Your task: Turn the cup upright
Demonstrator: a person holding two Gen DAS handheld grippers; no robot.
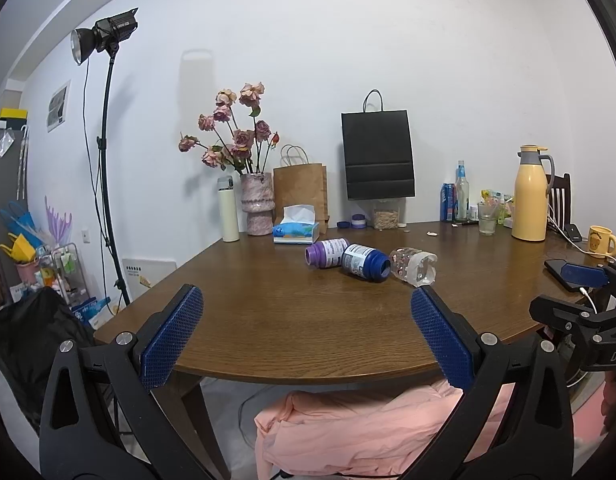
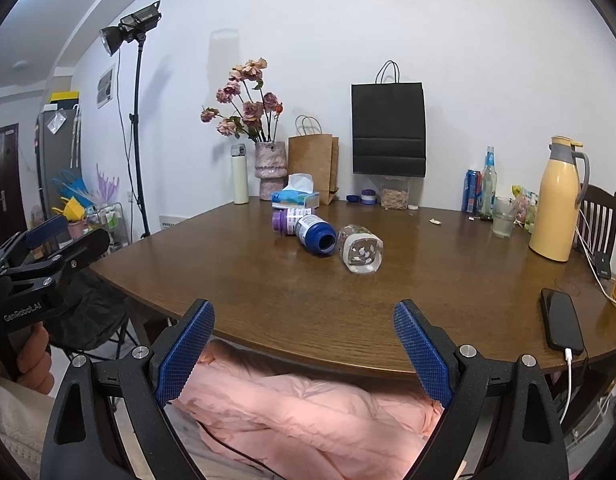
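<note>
A clear patterned glass cup (image 1: 413, 267) lies on its side on the brown table (image 1: 268, 312), its open mouth toward me; it also shows in the right wrist view (image 2: 360, 249). To its left lie a blue bottle (image 1: 365, 262) (image 2: 315, 234) and a purple bottle (image 1: 327, 253) (image 2: 288, 219), both on their sides. My left gripper (image 1: 308, 332) is open and empty at the table's near edge. My right gripper (image 2: 304, 344) is open and empty, also at the near edge, short of the cup.
Along the back of the table stand a vase of roses (image 1: 256, 208), a tissue box (image 1: 296, 232), paper bags (image 1: 377, 156), a white flask (image 1: 228, 210), a yellow jug (image 1: 531, 196) and a glass (image 2: 503, 217). A phone (image 2: 560, 320) charges at right. A pink quilt (image 2: 308, 412) lies below.
</note>
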